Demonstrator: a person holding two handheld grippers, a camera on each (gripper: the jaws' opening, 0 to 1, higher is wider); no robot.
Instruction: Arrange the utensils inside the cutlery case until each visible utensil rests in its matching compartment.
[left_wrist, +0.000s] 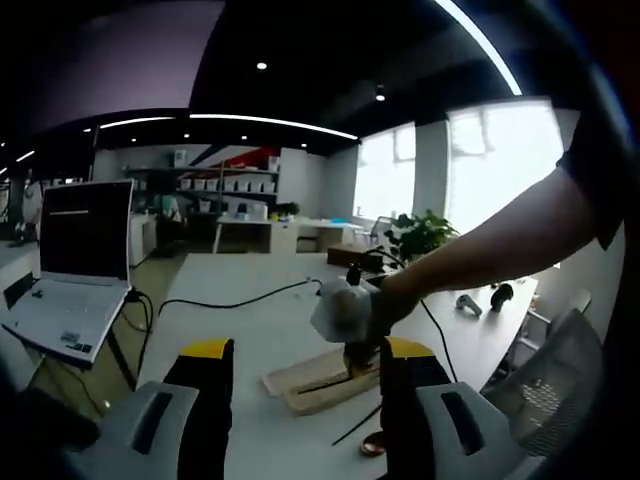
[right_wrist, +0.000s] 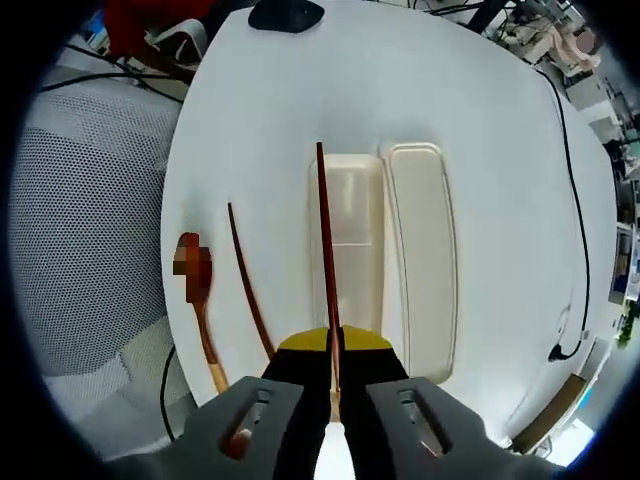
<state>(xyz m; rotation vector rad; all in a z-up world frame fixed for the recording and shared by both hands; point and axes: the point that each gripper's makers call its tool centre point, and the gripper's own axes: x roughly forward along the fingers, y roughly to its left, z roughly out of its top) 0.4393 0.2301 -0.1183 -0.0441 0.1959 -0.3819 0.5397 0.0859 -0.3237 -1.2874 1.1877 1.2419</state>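
My right gripper (right_wrist: 333, 345) is shut on a reddish-brown chopstick (right_wrist: 324, 240), which points forward over the left trough of the open beige cutlery case (right_wrist: 352, 200). The case lid (right_wrist: 422, 260) lies open beside it. A second chopstick (right_wrist: 248, 280) and a wooden spoon (right_wrist: 203, 310) lie on the white table, left of the case. My left gripper (left_wrist: 305, 352) hangs open above the table with nothing between its fingers. Ahead of it sits the case (left_wrist: 320, 382), and a person's arm (left_wrist: 500, 245) holds the right gripper (left_wrist: 352, 312) over it.
An open laptop (left_wrist: 70, 270) sits on a stand at the left, with a black cable (left_wrist: 240, 298) running across the table. A mesh chair (right_wrist: 80, 220) stands beside the table edge. A dark object (right_wrist: 286, 14) lies at the far end, and another cable (right_wrist: 580, 250) runs along the right.
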